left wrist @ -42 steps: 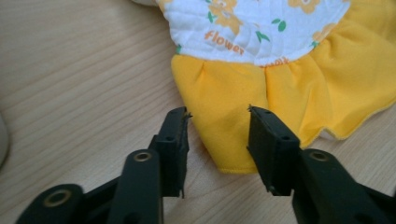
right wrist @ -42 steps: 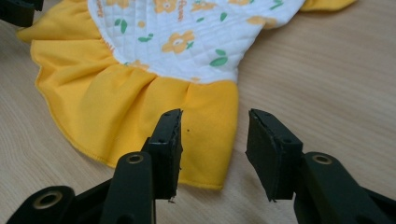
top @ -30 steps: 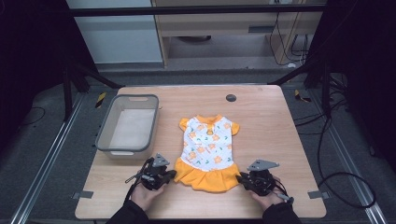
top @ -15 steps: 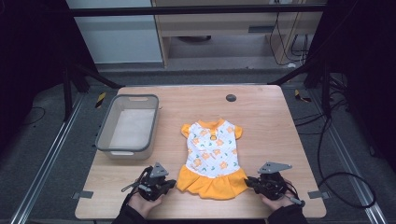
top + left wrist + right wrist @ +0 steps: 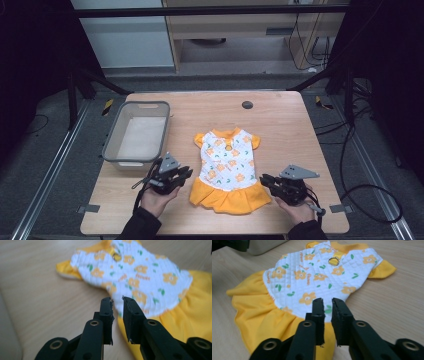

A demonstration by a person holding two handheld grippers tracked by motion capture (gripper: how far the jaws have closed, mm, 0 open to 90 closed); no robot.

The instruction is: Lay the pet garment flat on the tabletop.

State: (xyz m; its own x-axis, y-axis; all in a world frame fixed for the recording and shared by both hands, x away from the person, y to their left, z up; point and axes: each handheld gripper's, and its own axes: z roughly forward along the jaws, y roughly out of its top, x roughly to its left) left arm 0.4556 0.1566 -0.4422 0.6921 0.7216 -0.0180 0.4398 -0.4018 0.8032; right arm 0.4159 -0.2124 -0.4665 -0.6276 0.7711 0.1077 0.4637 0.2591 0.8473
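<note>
Two grippers sit low at your edge of the desk, a pale wooden top on a dark grey floor with metal rails either side and cables trailing off to the right. Your left gripper points inward at the dress's left side, its jaws a narrow gap apart with nothing between them; your right gripper mirrors it on the other side, jaws likewise slightly parted and empty. Between them lies a small dress, flat and face up near the front edge, neck toward the far side: a white quilted bodice printed with orange flowers and green leaves, yellow collar and cap sleeves, a gathered yellow skirt, and a small metal ring on a yellow tab below the collar. Each gripper hovers just beside the skirt's hem corner, tips over the fabric's edge in the gripper views. Your hands hold both from below, sleeves dark. A grey plastic bin stands to the left, and a dark round disc lies near the far edge.
</note>
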